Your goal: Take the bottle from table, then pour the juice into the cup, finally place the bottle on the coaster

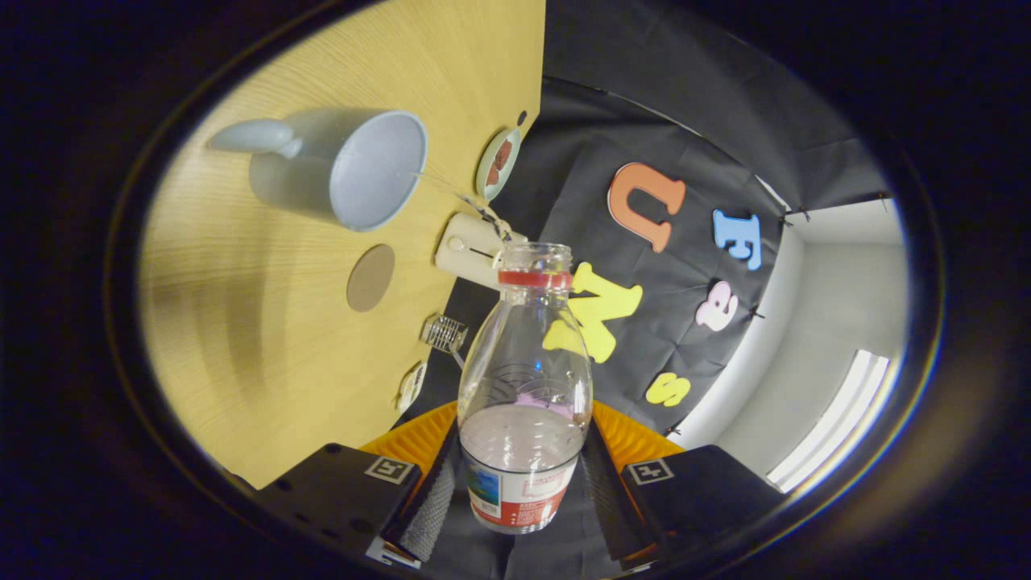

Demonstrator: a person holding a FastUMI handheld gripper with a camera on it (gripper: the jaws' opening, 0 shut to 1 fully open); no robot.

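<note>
- Now I'm pouring: the gripper (522,491) fingers clamp the clear plastic bottle (523,387), tipped toward the pale blue mug (354,169) (thin stream visible).
- Next, I judge, level it, then seek the round brown coaster (371,278) beside the mug.

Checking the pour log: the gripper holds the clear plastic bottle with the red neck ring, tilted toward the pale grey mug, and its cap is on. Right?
Not quite. The gripper view shows the gripper shut on the clear plastic bottle, tipped toward the pale grey mug, but its mouth is open, with no cap on.
</note>
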